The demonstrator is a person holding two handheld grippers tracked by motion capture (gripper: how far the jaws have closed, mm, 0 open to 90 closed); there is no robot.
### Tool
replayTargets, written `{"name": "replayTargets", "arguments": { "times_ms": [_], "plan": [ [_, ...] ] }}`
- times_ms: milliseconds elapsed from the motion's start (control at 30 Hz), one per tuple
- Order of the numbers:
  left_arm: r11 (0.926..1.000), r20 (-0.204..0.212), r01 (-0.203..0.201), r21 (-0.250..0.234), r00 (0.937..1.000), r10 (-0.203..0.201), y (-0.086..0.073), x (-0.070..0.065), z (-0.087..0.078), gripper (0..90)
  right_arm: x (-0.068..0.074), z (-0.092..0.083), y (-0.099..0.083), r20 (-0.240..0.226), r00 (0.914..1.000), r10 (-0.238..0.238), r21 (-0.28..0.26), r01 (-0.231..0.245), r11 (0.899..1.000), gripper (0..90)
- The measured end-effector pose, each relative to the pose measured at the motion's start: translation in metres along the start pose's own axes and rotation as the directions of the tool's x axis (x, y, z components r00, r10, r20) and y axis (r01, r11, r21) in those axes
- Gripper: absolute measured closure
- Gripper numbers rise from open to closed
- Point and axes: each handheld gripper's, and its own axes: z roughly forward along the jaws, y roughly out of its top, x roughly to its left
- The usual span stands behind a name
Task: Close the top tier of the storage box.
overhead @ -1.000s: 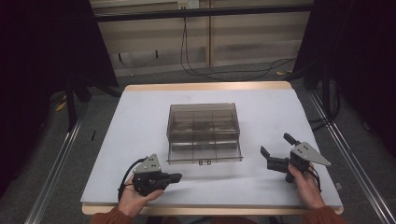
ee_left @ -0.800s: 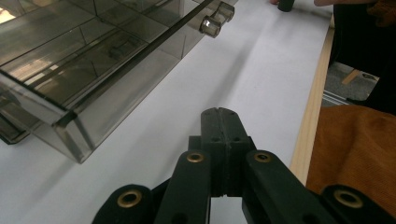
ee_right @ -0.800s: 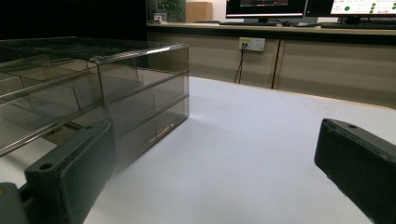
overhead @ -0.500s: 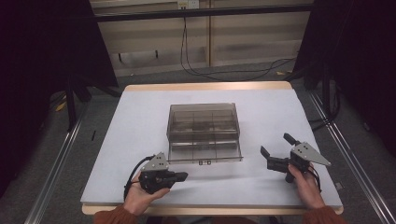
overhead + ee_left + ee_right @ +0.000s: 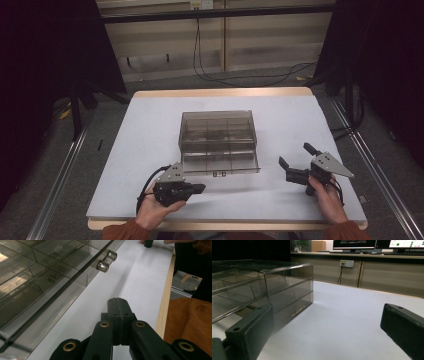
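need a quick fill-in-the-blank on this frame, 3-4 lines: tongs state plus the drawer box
1. The jaws of the left tongs are pressed ____.
2. The jaws of the right tongs stand wide ____, with nothing between them.
3. The clear drawer box stands on the table between the two tongs, and two small metal ____ stick out from its front.
4. The box is made of smoky ____ plastic, so its inner dividers are visible.

Missing words: shut; open; knobs; transparent

Glossy clear smoky plastic organiser box (image 5: 218, 142); matt white table (image 5: 150, 130), wood edge.
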Motion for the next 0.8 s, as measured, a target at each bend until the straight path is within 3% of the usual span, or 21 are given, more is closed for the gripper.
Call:
{"name": "replayTargets", "arguments": {
  "times_ms": [800],
  "plan": [
    [0.9995,0.028,-0.024,0.021,0.9993,0.023,0.018,0.001,0.027,90.0,0.000,0.000,0.000,-0.004,1.0000,0.003,0.000,-0.003,1.000,0.0]
  ]
}}
